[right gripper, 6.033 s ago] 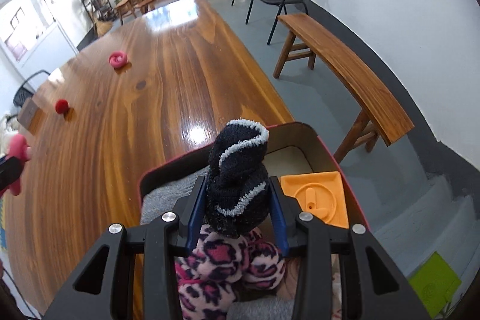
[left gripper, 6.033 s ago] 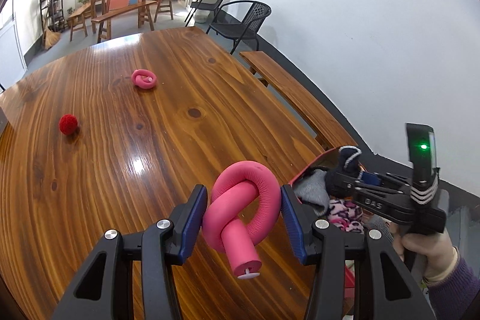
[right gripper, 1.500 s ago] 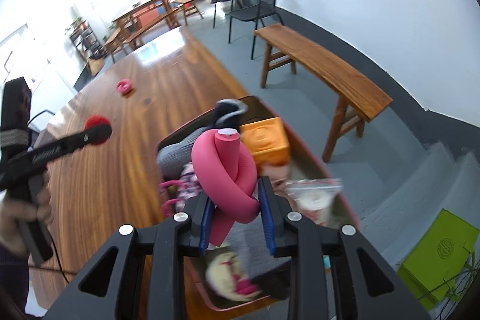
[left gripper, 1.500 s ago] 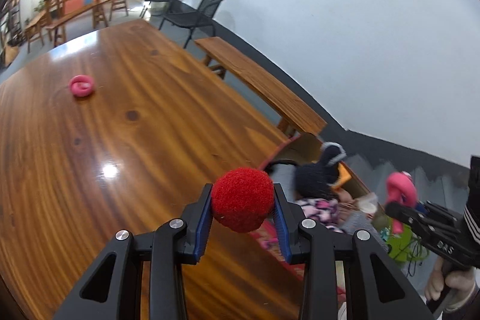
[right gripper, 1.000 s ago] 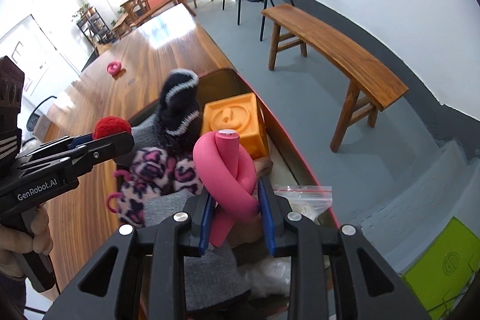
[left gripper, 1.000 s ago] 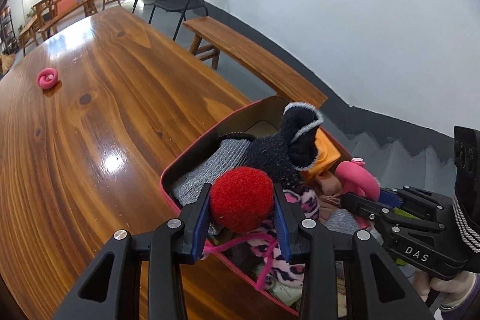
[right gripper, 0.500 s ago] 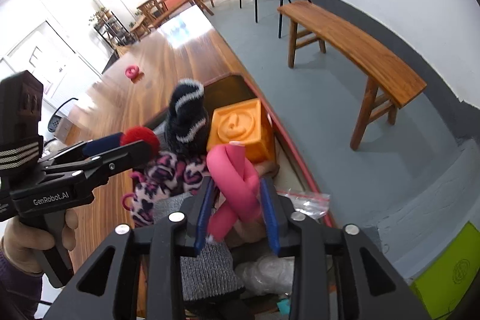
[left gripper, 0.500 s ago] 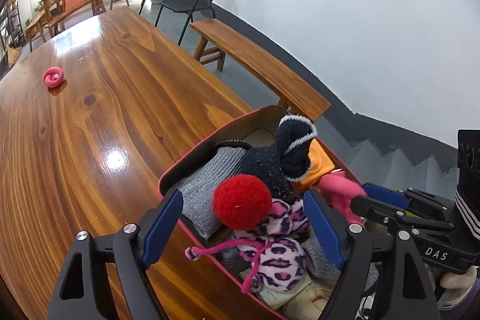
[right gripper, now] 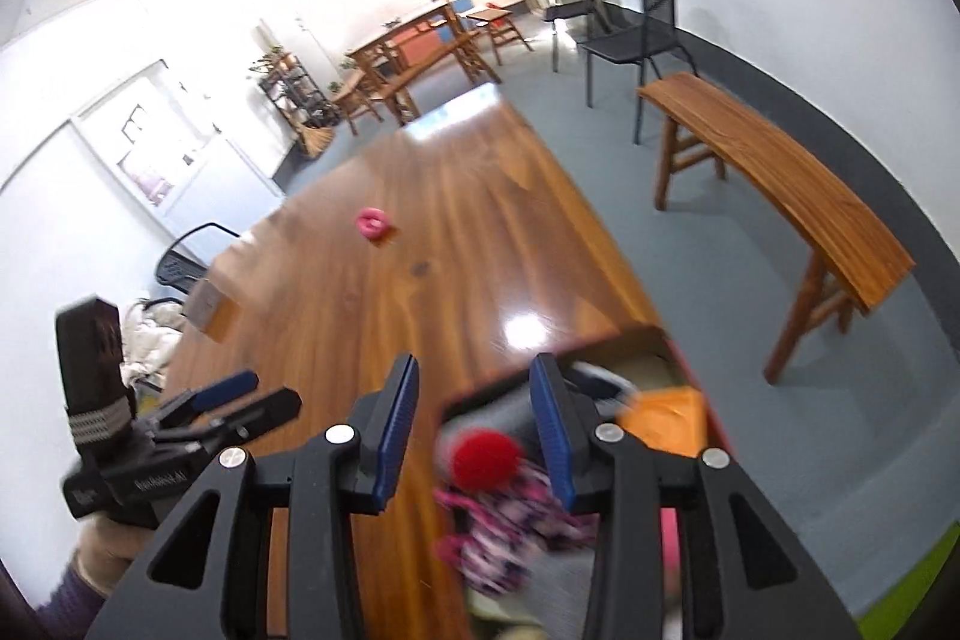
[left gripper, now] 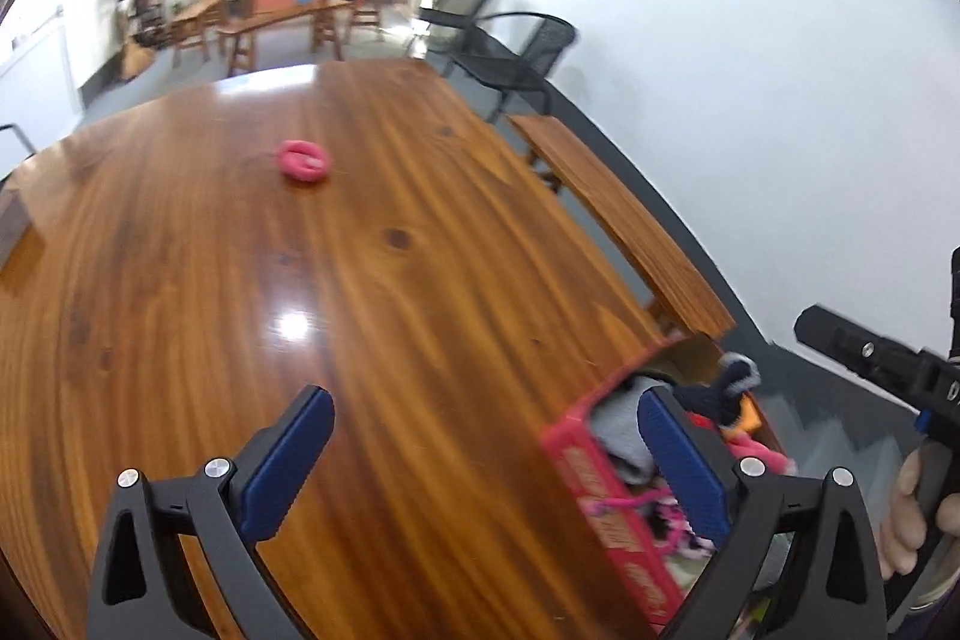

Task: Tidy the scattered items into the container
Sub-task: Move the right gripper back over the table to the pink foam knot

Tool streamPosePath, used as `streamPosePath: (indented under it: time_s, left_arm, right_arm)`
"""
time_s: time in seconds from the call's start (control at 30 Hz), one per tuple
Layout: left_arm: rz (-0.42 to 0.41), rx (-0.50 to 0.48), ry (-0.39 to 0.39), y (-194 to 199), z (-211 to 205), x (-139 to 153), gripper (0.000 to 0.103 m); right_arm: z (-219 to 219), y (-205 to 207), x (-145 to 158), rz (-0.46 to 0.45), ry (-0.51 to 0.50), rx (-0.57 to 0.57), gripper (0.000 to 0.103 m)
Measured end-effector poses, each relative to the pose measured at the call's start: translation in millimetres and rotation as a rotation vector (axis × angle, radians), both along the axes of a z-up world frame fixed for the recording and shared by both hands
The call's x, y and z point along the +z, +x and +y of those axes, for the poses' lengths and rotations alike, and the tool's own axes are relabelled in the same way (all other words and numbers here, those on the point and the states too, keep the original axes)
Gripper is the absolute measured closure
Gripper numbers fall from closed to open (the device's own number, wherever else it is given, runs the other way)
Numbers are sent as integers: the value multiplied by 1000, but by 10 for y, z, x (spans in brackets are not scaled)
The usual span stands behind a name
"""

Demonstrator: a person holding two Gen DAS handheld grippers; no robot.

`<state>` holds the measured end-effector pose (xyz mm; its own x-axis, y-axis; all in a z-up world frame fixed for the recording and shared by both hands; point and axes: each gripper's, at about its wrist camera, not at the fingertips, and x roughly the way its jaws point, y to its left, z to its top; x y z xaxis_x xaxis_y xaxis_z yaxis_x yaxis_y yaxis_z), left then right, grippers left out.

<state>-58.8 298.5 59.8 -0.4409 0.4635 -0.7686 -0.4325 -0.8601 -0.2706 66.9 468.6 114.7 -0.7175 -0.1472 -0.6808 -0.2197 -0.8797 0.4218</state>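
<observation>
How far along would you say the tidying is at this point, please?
Mostly done: the red pom-pom lies in the box with the socks. The left gripper and right gripper have just been opening and hold nothing. One pink foam knot is left on the table.

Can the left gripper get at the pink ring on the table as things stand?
Probably yes. The left gripper is open and empty, and only bare table lies between it and the pink ring. The box sits off to its right, out of the way.
</observation>
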Motion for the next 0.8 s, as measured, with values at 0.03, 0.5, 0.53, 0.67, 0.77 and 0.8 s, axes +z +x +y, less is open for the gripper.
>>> streamPosePath:
  time_s: [0.03, 0.5, 0.53, 0.67, 0.77, 0.8]
  left_arm:
    - [2, 26, 2, -18, -153, 18, 1]
    - [-110, 193, 13, -719, -1412, -519, 1]
    - [-119, 195, 15, -766, -1437, -569, 1]
    - [-161, 195, 26, -922, -1539, -774, 1]
    - [-183, 199, 28, -1051, -1619, -913, 1]
    - [-189, 206, 31, -1087, -1651, -948, 1]
  right_arm:
    - [-72, -138, 27, 8, -8, 15, 61]
    - [-1116, -2698, -683, -104, 70, 183, 44]
    - [-1125, -2860, -775, -121, 84, 192, 44]
    - [-1194, -3434, -1105, -186, 156, 224, 44]
    - [-1210, -3777, -1286, -226, 186, 231, 44]
    - [-1221, -3883, -1343, -237, 186, 236, 44]
